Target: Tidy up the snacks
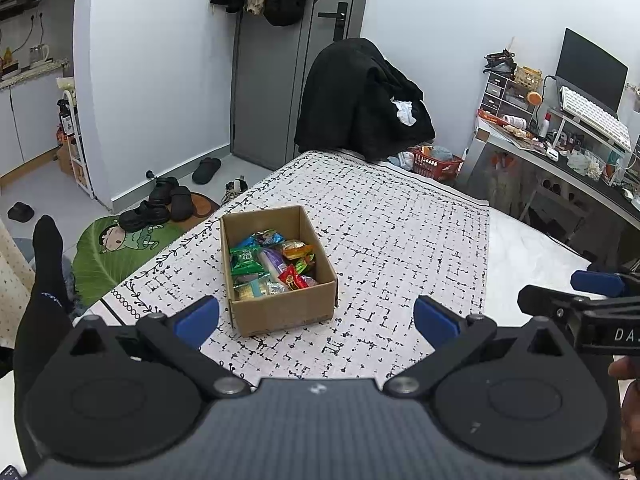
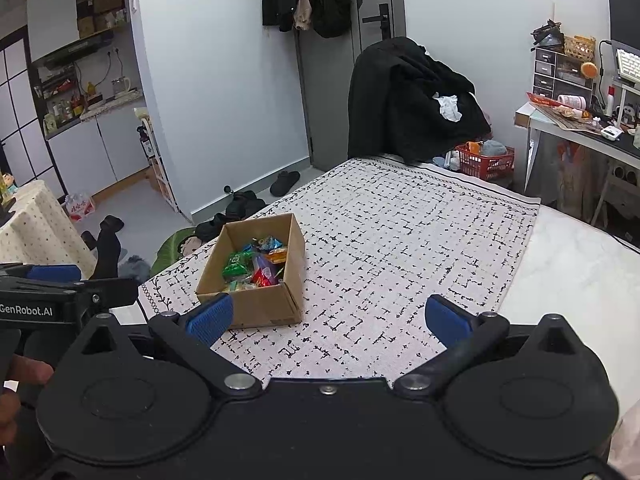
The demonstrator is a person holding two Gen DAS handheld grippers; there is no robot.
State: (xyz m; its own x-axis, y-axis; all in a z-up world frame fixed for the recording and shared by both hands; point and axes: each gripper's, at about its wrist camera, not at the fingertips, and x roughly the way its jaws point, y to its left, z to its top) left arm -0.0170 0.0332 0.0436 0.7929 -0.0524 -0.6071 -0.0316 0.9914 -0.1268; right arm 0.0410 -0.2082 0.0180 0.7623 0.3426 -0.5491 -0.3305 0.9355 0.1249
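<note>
An open cardboard box (image 1: 280, 312) stands on the patterned tablecloth (image 1: 392, 240). It holds several wrapped snacks (image 1: 272, 264) in green, blue, orange, red and purple. My left gripper (image 1: 316, 316) is open and empty, hovering just short of the box's near wall. In the right wrist view the box (image 2: 260, 308) and its snacks (image 2: 256, 266) sit ahead at the left. My right gripper (image 2: 328, 318) is open and empty, its left pad (image 2: 212, 318) in front of the box's near corner. The right gripper also shows in the left wrist view (image 1: 576, 300).
A chair draped with a black coat (image 1: 360, 100) stands at the table's far end. A red basket (image 1: 436, 162) sits on the floor beside it. A cluttered desk (image 1: 560, 148) with a monitor is at the right. Shoes (image 1: 168, 204) and a green mat lie on the floor left.
</note>
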